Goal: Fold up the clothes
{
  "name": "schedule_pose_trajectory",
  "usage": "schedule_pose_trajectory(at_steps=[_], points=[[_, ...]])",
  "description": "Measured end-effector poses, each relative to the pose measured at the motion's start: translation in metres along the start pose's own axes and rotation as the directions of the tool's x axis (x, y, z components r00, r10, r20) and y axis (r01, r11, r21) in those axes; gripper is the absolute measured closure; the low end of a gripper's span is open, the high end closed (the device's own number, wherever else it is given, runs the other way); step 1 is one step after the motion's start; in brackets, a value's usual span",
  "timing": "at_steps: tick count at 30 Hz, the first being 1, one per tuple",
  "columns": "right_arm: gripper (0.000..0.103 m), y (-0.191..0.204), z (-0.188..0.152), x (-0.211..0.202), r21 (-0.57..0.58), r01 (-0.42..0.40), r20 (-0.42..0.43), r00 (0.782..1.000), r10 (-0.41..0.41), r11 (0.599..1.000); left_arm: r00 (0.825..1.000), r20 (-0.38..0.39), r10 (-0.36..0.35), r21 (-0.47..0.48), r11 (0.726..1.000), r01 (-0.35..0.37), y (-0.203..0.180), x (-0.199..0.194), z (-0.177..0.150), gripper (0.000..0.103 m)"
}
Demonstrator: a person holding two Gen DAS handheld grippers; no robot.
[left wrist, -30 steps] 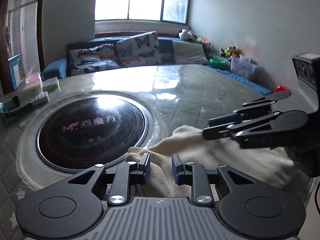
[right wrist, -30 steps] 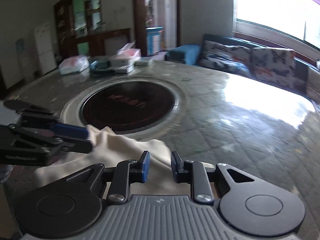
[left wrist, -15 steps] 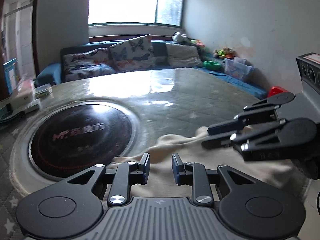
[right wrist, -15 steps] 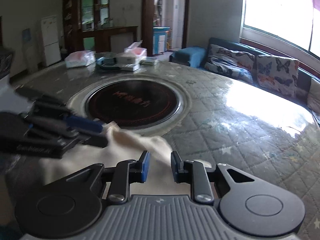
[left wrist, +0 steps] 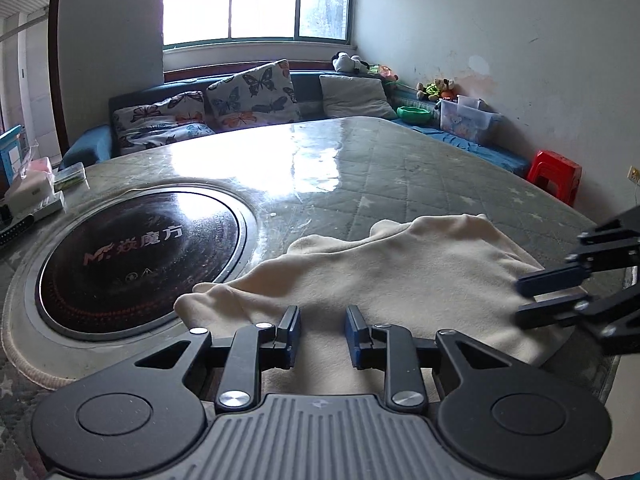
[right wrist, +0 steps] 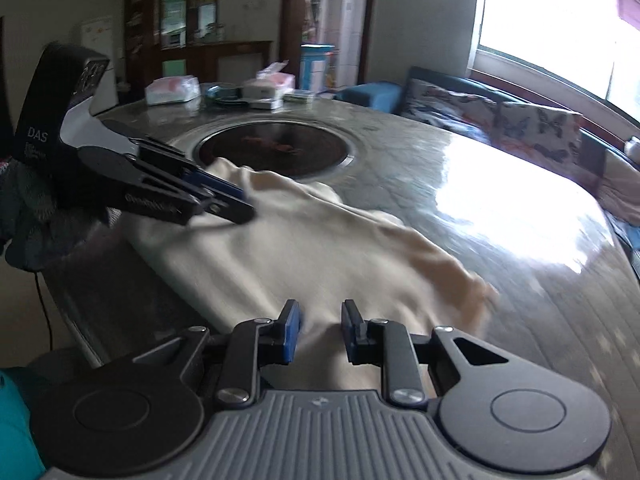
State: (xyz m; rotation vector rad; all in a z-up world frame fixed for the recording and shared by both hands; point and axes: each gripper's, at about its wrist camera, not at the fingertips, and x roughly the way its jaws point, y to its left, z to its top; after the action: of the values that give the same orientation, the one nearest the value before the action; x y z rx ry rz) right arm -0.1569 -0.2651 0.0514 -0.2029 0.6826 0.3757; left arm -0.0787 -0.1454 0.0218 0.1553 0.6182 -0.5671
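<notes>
My left gripper (left wrist: pixel 322 336) and right gripper (right wrist: pixel 320 330) each have jaws apart with nothing between them, poised over the near edge of one cream garment (left wrist: pixel 400 276). It lies spread at lower centre on the tabletop (left wrist: pixel 400 168), long axis left-right, beside one round black hotplate (left wrist: pixel 136 248).
</notes>
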Motion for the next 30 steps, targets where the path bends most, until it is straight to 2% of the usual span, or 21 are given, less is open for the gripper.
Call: schedule_pose_trajectory(at_steps=[6, 12, 18, 24, 27, 30], points=[[0.085, -0.013, -0.024, -0.019, 0.013, 0.052, -0.016, 0.999, -0.052, 0.999, 1.0, 0.009, 0.012, 0.013, 1.0, -0.012, -0.003, -0.002, 0.0, 0.076], [0.085, -0.021, -0.009, -0.029, 0.036, 0.041, 0.025, 0.999, -0.042, 0.998, 0.999, 0.048, 0.0, 0.009, 1.0, -0.001, -0.003, -0.026, 0.002, 0.075], [0.083, -0.039, 0.022, 0.008, 0.084, 0.047, 0.068, 0.996, -0.053, 0.995, 0.999, 0.035, 0.018, -0.005, 1.0, -0.018, 0.001, -0.033, -0.006, 0.076], [0.083, -0.066, 0.029, 0.051, 0.165, 0.081, 0.014, 0.996, -0.084, 0.983, 0.999, 0.002, 0.046, -0.038, 0.998, -0.046, 0.015, -0.028, -0.014, 0.076], [0.086, -0.079, 0.025, 0.053, 0.208, 0.083, 0.011, 0.996, -0.087, 0.975, 0.999, -0.005, 0.045, -0.058, 0.997, -0.046, 0.022, -0.027, -0.017, 0.076], [0.086, -0.075, 0.026, 0.044, 0.203, 0.087, 0.026, 0.995, -0.094, 0.975, 0.999, 0.014, 0.044, -0.076, 0.996, -0.042, 0.025, -0.033, -0.016, 0.076]])
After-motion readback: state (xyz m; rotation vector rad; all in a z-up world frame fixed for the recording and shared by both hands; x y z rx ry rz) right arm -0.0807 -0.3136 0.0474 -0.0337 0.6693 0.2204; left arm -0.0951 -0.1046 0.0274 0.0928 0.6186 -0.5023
